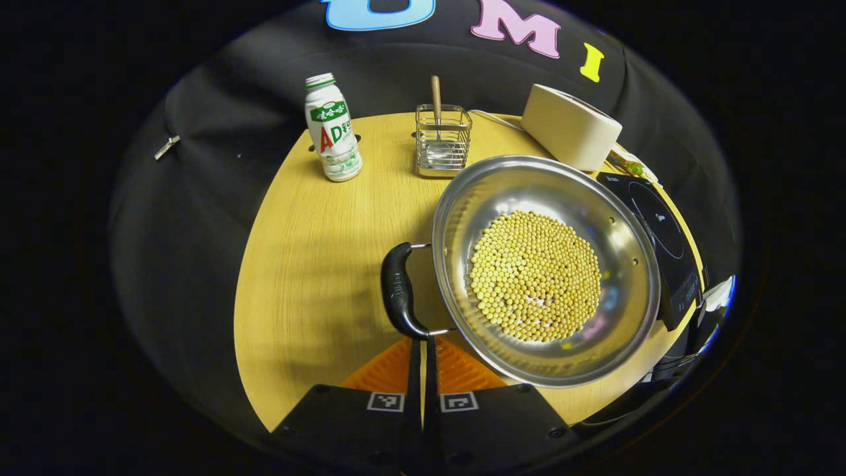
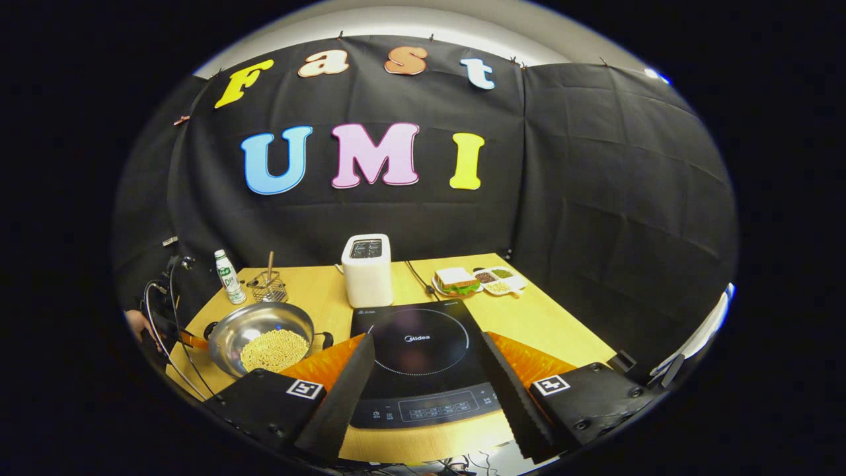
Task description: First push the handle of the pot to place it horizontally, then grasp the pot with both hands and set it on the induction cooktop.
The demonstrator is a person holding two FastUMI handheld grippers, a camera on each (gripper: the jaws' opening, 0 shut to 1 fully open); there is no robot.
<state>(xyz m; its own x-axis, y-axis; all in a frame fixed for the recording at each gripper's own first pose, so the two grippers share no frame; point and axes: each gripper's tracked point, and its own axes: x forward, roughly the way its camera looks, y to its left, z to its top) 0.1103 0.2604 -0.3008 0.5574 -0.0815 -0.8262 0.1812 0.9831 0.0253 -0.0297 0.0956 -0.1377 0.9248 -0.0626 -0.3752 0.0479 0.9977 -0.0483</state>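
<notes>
1. Pot (image 1: 548,271) on the desk (image 1: 317,251), just left of the induction cooktop (image 2: 423,357), rim close to the cooktop's edge; full of small yellow beans (image 1: 535,274)
2. Black pot handle (image 1: 398,291) on the side away from the cooktop; second handle (image 2: 326,340) faces the cooktop
3. Left tool (image 1: 423,360) closed, fingers together, tips right at the near end of that handle; contact hard to confirm
4. Right tool (image 2: 426,370) wide open above the cooktop's front edge, gripping nothing
5. Behind the cooktop: toaster (image 2: 367,270); behind the pot: milk bottle (image 1: 332,127) and wire basket (image 1: 442,140)
</notes>
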